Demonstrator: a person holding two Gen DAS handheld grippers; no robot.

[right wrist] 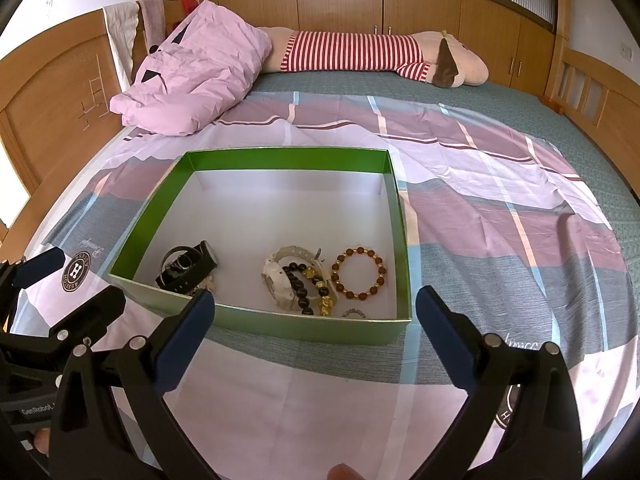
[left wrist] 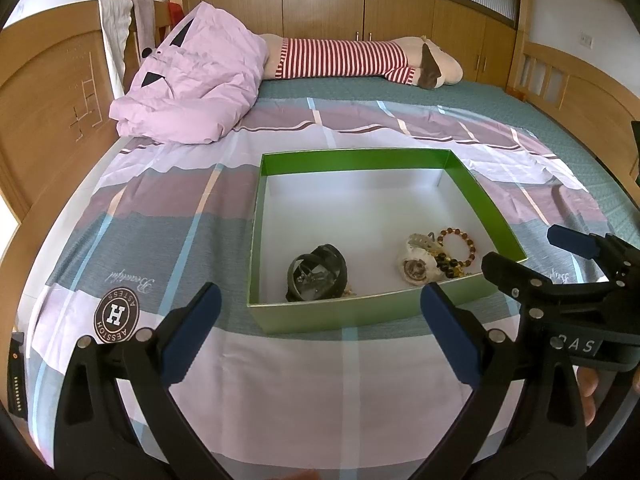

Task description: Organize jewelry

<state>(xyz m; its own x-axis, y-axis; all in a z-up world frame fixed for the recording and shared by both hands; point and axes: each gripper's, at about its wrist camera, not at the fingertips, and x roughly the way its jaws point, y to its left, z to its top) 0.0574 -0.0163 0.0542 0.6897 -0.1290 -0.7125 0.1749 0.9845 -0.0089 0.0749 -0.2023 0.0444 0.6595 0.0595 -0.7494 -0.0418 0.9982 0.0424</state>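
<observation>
On the bed, a folded pink quilt lies at far left near the headboard, and a striped plush toy stretches along the far edge. The left gripper hovers released, its blue pads wide apart and empty, just short of the green box, which sits on the plaid sheet. Inside the box, near its front wall, a black watch lies at left, then a white watch under a black-and-gold bead bracelet, then a brown bead bracelet. The right gripper likewise stands spread and empty before the box.
</observation>
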